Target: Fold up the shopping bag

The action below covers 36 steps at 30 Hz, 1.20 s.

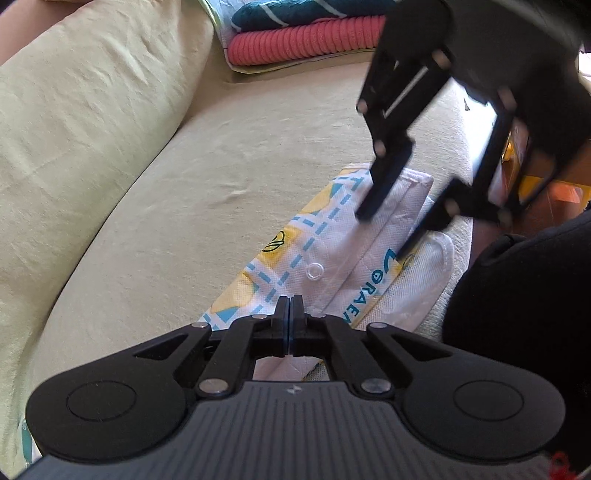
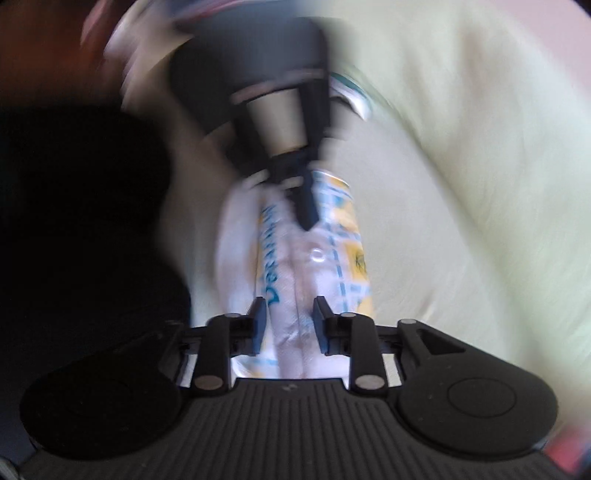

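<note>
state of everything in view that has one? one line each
shopping bag: folded into a narrow strip, lying on the sofa seat
left tongs: shut, tips at the bag's near end
right tongs: open, bag's end between the fingers
folded towels: stacked at the back

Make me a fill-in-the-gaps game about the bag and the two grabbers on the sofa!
1. The shopping bag lies folded into a long strip on the ______.
2. The left gripper has its fingers pressed ______.
3. The right gripper has the ______ between its fingers.
4. The folded towel lying under the dark teal one is ______.

Missing words: sofa; together; bag; pink
</note>
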{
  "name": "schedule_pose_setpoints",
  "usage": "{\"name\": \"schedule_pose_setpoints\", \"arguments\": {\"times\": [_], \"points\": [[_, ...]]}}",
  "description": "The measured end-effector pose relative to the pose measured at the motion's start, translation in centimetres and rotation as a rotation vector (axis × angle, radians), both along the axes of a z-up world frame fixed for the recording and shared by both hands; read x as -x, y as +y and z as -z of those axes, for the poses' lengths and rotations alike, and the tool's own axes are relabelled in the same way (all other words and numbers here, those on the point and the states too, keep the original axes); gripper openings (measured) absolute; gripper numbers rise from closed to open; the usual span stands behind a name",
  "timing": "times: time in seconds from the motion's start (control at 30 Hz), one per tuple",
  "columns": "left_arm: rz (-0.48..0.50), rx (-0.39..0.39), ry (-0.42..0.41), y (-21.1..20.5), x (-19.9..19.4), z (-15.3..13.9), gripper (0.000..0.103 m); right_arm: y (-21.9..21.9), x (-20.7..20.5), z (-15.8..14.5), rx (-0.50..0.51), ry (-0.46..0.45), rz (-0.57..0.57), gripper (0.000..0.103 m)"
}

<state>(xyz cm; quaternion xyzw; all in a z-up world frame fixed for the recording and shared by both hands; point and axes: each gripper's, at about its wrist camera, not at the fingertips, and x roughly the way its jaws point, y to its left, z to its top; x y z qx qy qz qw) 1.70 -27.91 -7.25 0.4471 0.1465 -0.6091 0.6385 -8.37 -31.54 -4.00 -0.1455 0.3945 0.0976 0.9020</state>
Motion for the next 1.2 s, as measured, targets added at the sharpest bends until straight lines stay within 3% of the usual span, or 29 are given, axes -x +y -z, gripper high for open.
{"name": "schedule_pose_setpoints", "arguments": {"times": [0.1, 0.17, 0.23, 0.33, 0.43, 0.5, 0.63, 0.73, 0.87, 0.93, 1.03, 1.13, 1.17, 1.2], "points": [[-0.010, 0.011, 0.021, -0.2, -0.1, 0.1, 0.000, -3.1, -0.2, -2.0, -0.313, -0.048, 0.299, 0.016], [-0.003, 0.009, 0.008, -0.2, 0.0, 0.1, 0.000, -3.7, -0.6, -1.4, -0.367, -0.062, 0.393, 0.014], [0.008, 0.006, -0.005, -0.2, 0.2, 0.2, 0.000, -3.3, -1.1, 0.3, -0.341, -0.053, 0.431, 0.012], [0.029, 0.012, -0.016, -0.1, 0.3, 0.3, 0.000, -2.8, -1.2, 1.0, -0.272, -0.028, 0.424, 0.000], [0.119, 0.012, -0.121, 1.2, 0.9, 0.2, 0.000, -3.4, -2.0, 2.0, -0.265, 0.014, 0.416, 0.000], [0.179, 0.004, -0.211, 2.7, 1.7, -0.5, 0.006, -3.4, -1.1, 2.1, -0.263, 0.022, 0.407, 0.000], [0.253, -0.018, -0.274, 5.0, 3.6, -1.1, 0.007, -3.0, -0.8, 2.4, -0.274, 0.018, 0.408, 0.000], [0.286, -0.086, -0.318, 5.7, 4.8, -0.5, 0.014, -2.8, -0.6, 2.4, -0.258, 0.011, 0.401, 0.000], [0.305, -0.128, -0.461, 5.9, 6.0, 1.0, 0.019, -3.0, -1.2, 3.0, -0.262, -0.002, 0.397, 0.000], [0.337, -0.152, -0.520, 6.0, 6.7, 1.6, 0.034, -2.9, -1.3, 3.0, -0.250, -0.005, 0.392, 0.000], [0.349, -0.164, -0.543, 5.5, 7.0, 2.1, 0.035, -2.7, -1.1, 2.7, -0.236, -0.003, 0.391, 0.000], [0.344, -0.110, -0.531, 4.9, 6.9, 1.8, 0.029, -2.6, -1.0, 2.5, -0.238, -0.004, 0.397, 0.000], [0.329, -0.118, -0.519, 4.2, 6.8, 1.8, 0.013, -2.6, -0.7, 2.4, -0.243, -0.005, 0.400, 0.000], [0.324, -0.133, -0.512, 3.6, 6.6, 2.0, 0.003, -2.6, -0.7, 2.4, -0.248, -0.005, 0.405, 0.000]]}}
